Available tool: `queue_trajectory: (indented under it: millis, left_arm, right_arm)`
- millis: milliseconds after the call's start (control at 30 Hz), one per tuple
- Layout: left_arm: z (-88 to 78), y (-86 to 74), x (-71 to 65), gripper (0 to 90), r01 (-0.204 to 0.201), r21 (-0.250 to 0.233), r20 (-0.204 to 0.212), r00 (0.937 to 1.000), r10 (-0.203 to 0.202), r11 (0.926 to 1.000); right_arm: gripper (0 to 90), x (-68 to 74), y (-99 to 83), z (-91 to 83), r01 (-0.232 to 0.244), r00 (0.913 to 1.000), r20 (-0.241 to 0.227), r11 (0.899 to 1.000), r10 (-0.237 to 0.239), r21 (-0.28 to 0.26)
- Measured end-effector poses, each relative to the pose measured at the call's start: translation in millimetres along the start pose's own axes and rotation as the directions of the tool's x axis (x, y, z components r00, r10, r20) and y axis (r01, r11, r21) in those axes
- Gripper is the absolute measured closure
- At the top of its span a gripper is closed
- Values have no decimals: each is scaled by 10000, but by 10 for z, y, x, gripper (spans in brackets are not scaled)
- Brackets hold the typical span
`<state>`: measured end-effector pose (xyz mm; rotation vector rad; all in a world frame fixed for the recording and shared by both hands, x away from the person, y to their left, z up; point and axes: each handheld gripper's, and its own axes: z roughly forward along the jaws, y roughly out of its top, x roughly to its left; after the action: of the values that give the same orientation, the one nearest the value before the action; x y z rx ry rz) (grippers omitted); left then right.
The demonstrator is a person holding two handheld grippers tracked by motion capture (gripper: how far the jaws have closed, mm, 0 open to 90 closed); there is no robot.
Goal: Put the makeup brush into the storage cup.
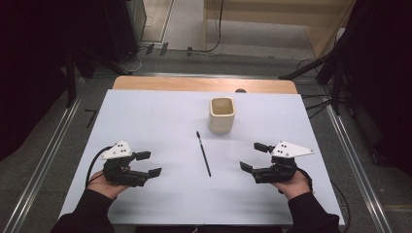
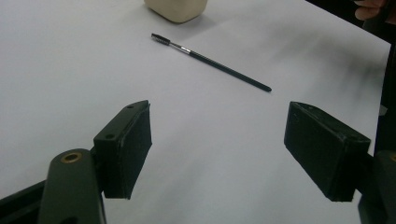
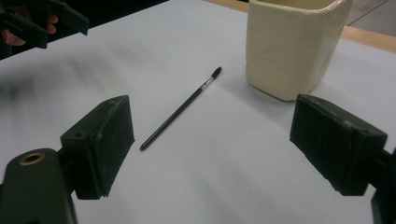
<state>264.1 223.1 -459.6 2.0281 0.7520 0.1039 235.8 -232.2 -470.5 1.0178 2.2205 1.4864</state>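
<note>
Left gripper (image 1: 151,163), right gripper (image 1: 250,156): jaws apart; brush (image 1: 203,153) between; cup (image 1: 222,114) beyond.

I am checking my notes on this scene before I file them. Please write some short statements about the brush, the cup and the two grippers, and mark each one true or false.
1. The thin black brush lies flat on the white table. True.
2. The brush stands inside the cream cup. False: it lies on the table, on the near side of the cup and apart from it.
3. The left gripper is open and holds nothing. True.
4. The right gripper is shut on the brush. False: its jaws are apart and empty.
5. The cup lies on its side. False: it stands upright with its opening up.
</note>
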Motion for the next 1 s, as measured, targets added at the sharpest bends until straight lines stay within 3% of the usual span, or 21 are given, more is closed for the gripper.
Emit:
queue_trajectory:
  millis: [1000]
  left_arm:
    - [4,-3,1,239,-137,138,127,9998,135,9998]
  right_arm:
    - [146,52,117,361,186,9998,-113,9998,-185,16]
